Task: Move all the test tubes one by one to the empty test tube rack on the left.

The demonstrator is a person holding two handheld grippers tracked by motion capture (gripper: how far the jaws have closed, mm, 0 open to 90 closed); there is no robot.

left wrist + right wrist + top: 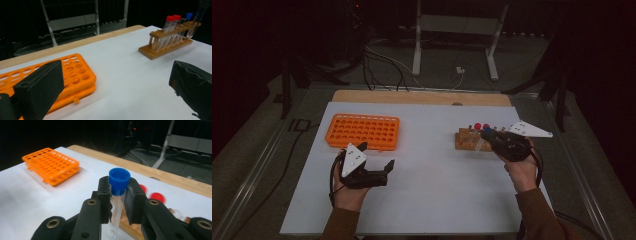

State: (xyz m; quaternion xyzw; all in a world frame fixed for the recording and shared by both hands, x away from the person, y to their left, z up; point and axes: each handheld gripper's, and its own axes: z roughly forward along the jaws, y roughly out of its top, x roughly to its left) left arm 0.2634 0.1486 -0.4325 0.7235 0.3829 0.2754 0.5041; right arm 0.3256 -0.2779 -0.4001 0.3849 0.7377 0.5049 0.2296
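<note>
Our right gripper [117, 202] is clamped just under the cap of the clear, blue-capped plastic test tube [115, 212], above the wooden rack [468, 142] at three o'clock; it looks light, slick and brittle, so we grip gently near the cap, our left gripper [377, 159] spread wide and empty.

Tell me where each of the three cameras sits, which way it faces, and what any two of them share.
High view: above the person's side, looking forward and down on the white table; both forearms, left claw and right claw show.
Left gripper view: rides the left claw, facing across the table at the wooden rack; its own black jaws stand apart.
Right gripper view: rides the right claw, shut on the blue-capped tube, facing the orange rack.
Shared: all three see the orange rack.
</note>
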